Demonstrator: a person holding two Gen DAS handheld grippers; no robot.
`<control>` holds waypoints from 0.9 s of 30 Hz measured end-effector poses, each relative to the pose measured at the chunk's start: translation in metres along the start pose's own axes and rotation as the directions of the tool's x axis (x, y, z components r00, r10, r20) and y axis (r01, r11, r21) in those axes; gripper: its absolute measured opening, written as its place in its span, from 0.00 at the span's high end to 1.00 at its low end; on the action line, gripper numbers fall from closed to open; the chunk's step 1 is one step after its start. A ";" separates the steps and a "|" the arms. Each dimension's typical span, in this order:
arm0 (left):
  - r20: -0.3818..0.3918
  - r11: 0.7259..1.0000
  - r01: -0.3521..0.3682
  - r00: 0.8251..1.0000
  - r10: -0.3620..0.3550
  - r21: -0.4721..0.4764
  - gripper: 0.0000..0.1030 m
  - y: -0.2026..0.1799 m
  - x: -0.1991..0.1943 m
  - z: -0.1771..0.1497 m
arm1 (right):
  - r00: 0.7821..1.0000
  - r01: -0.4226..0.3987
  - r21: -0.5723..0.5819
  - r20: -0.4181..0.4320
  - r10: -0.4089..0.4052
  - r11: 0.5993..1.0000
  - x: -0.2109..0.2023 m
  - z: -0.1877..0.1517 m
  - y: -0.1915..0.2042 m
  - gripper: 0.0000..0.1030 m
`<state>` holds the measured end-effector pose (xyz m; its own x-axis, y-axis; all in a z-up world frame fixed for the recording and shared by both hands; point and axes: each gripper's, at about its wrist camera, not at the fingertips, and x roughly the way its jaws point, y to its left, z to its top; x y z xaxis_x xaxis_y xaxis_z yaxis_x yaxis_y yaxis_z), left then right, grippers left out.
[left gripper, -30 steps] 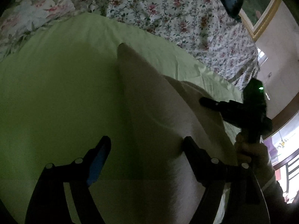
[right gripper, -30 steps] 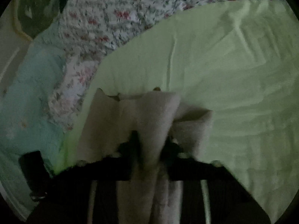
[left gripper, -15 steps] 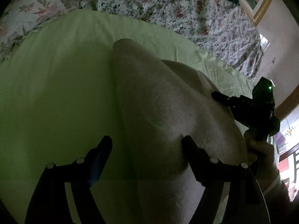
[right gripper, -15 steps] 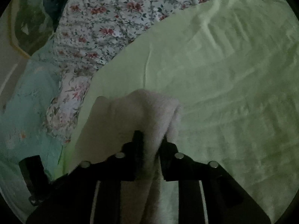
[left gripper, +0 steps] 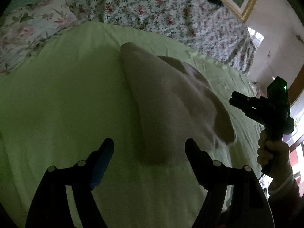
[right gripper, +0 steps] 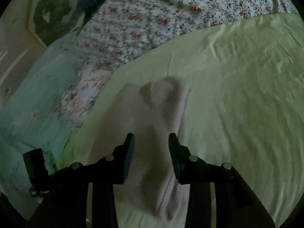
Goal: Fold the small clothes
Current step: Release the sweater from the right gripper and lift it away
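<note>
A small beige garment [left gripper: 163, 102] lies folded in a long shape on the light green sheet [left gripper: 62, 98]. It also shows in the right wrist view [right gripper: 152, 125]. My left gripper [left gripper: 150, 148] is open and empty, just short of the garment's near end. My right gripper [right gripper: 151, 142] is open above the garment, with the cloth lying loose between and below its fingers. In the left wrist view the right gripper [left gripper: 239, 102] is held in a hand to the right of the garment, clear of it.
A floral quilt [left gripper: 163, 13] lies bunched along the far side of the green sheet [right gripper: 237, 95]. A pale teal cover [right gripper: 32, 102] lies to the left in the right wrist view. A gold picture frame [left gripper: 245, 5] and a wall stand beyond the bed.
My right gripper has opened and let go of the garment, which has dropped flat onto the sheet. Both grippers have drawn back a little from it.
</note>
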<state>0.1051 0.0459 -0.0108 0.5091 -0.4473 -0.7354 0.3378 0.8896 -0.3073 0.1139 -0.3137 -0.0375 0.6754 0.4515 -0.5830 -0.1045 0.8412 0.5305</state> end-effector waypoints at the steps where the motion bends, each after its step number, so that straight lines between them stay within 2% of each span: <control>1: -0.005 1.000 -0.006 1.000 0.006 0.022 0.25 -0.005 -0.003 -0.009 | 1.000 -0.005 0.000 -0.006 0.005 1.000 -0.003 -0.008 0.003 0.59; 5: -0.014 0.993 -0.067 0.998 0.069 0.094 0.25 -0.018 -0.004 -0.032 | 0.999 -0.027 0.024 -0.037 0.028 0.999 -0.009 -0.037 0.005 0.59; 9: 0.004 0.985 -0.125 0.992 0.126 0.122 0.25 -0.025 0.009 -0.036 | 0.996 -0.039 0.030 -0.073 0.041 0.999 -0.008 -0.057 0.011 0.59; 18: 0.022 0.984 -0.170 0.985 0.169 0.060 0.27 -0.019 0.043 -0.030 | 0.989 -0.083 -0.012 -0.126 0.081 0.996 0.006 -0.079 0.036 0.58; 20: 0.020 0.980 -0.190 0.982 0.189 0.059 0.42 -0.019 0.051 -0.028 | 0.988 -0.080 -0.011 -0.133 0.078 0.997 0.012 -0.080 0.036 0.58; 22: 0.015 0.980 -0.188 0.982 0.187 0.071 0.48 -0.019 0.054 -0.028 | 0.987 -0.081 -0.003 -0.140 0.079 0.997 0.019 -0.080 0.034 0.58; 24: 0.028 0.977 -0.198 0.980 0.196 0.085 0.48 -0.019 0.053 -0.032 | 0.989 -0.057 -0.001 -0.134 0.056 0.998 0.023 -0.079 0.028 0.59; 25: 0.033 0.975 -0.205 0.979 0.203 0.089 0.51 -0.018 0.052 -0.032 | 0.990 -0.037 0.011 -0.137 0.038 0.999 0.025 -0.078 0.021 0.59; 26: 0.035 0.974 -0.209 0.978 0.207 0.088 0.63 -0.017 0.052 -0.031 | 0.990 -0.027 0.023 -0.138 0.030 0.999 0.026 -0.078 0.017 0.59; 27: 0.036 0.976 -0.201 0.979 0.199 0.084 0.83 -0.016 0.052 -0.029 | 0.990 -0.023 0.039 -0.135 0.028 0.999 0.027 -0.078 0.011 0.59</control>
<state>0.1030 0.0107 -0.0612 0.5939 -0.2647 -0.7598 0.2936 0.9505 -0.1016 0.0740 -0.2695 -0.0949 0.5671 0.5112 -0.6458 -0.0912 0.8182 0.5676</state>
